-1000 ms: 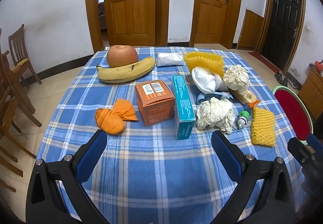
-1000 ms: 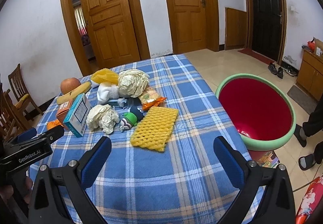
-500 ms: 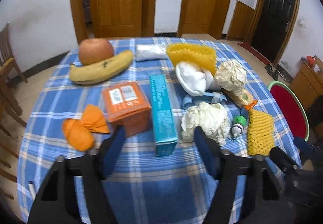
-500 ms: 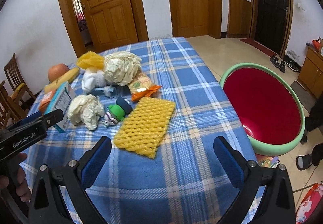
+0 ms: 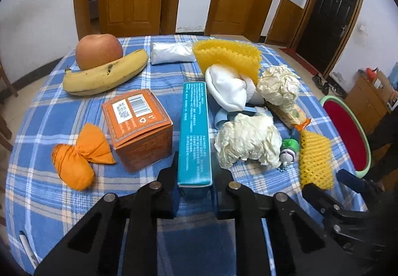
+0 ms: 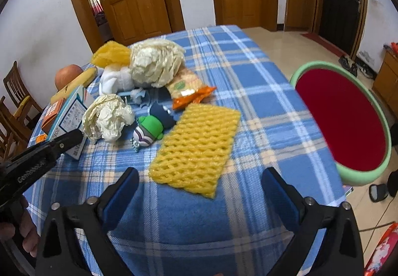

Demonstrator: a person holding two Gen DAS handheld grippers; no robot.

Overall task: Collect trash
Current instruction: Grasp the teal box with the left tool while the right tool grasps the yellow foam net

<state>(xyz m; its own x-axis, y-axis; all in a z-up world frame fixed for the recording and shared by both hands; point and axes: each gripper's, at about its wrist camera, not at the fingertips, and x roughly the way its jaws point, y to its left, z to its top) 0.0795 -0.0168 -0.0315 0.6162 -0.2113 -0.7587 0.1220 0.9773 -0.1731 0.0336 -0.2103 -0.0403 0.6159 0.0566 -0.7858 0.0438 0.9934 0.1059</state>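
Note:
A checked blue tablecloth point(image 6: 199, 216) carries the litter. My left gripper point(image 5: 195, 176) is closing its jaws, and the pads press both sides of the near end of a tall teal box point(image 5: 195, 126). That box point(image 6: 72, 114) also shows at the left of the right wrist view. My right gripper point(image 6: 200, 175) stands open just above the cloth, with nothing between its fingers. A flat yellow foam net point(image 6: 196, 146) lies directly in front of it. Beside the teal box are a crumpled paper ball point(image 5: 248, 144) and an orange box point(image 5: 139, 126).
A red basin with a green rim point(image 6: 363, 174) stands off the table's right edge. Further back lie a banana point(image 5: 107, 74), an apple point(image 5: 99, 49), a white sock point(image 5: 228, 92), a second paper ball point(image 5: 278, 84), a snack wrapper point(image 6: 191, 89) and a green toy point(image 6: 149, 129). An orange pouch point(image 5: 77, 159) lies left.
My left gripper came forward and down to the teal box and its jaws closed from wide open onto it. The right gripper moved forward and down toward the yellow net, still open.

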